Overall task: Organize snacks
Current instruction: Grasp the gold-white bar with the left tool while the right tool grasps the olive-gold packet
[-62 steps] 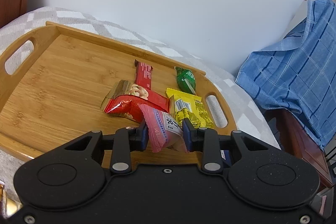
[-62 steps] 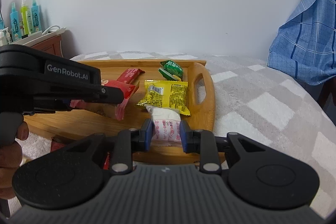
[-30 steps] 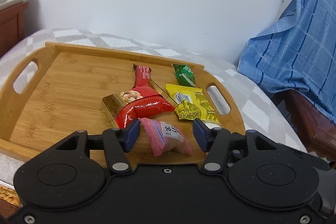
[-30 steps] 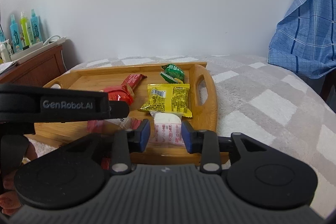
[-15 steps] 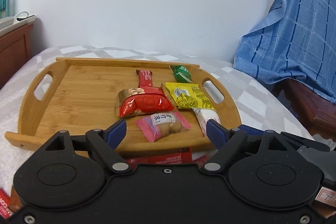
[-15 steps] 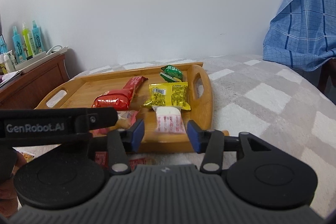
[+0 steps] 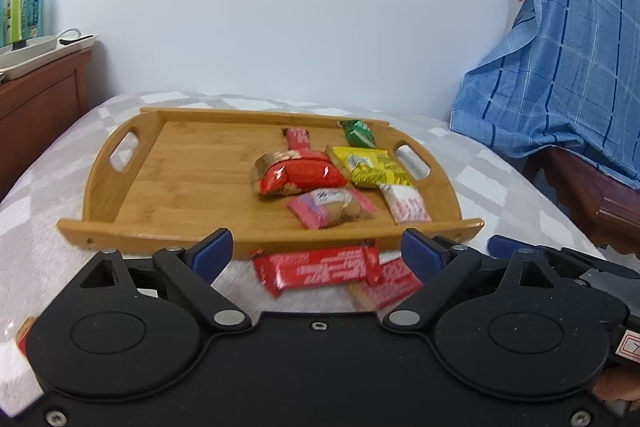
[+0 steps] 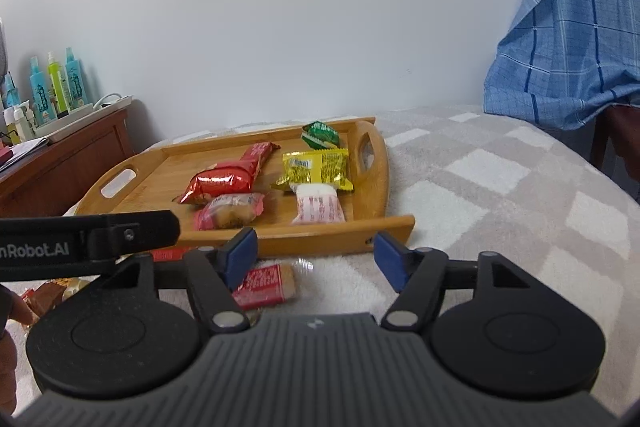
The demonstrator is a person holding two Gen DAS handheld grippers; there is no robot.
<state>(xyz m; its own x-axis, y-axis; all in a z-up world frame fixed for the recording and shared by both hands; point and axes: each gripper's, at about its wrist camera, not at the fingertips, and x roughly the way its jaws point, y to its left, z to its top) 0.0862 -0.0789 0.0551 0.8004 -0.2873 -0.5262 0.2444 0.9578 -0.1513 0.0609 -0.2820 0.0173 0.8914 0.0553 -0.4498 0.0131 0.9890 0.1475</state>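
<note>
A wooden tray (image 7: 168, 179) (image 8: 160, 179) on the checked blanket holds several snacks: a red pack (image 7: 300, 175) (image 8: 218, 183), a pink packet (image 7: 330, 207) (image 8: 230, 211), a white packet (image 7: 408, 205) (image 8: 318, 205), a yellow pack (image 7: 370, 167) (image 8: 316, 169) and a green pack (image 7: 360, 133) (image 8: 320, 135). My left gripper (image 7: 316, 253) is open and empty, just short of the tray's near edge, above a red bar (image 7: 316, 269) on the blanket. My right gripper (image 8: 314, 257) is open and empty, beside another red packet (image 8: 264, 285).
A wooden cabinet (image 7: 36, 95) with bottles (image 8: 52, 87) stands at the left. A blue checked cloth (image 7: 560, 87) hangs over furniture at the right. More loose snacks (image 8: 48, 293) lie on the blanket at the lower left.
Both grippers let go of their packets, the pink one from the left and the white one from the right, left them on the tray, opened wide and drew back toward the near edge.
</note>
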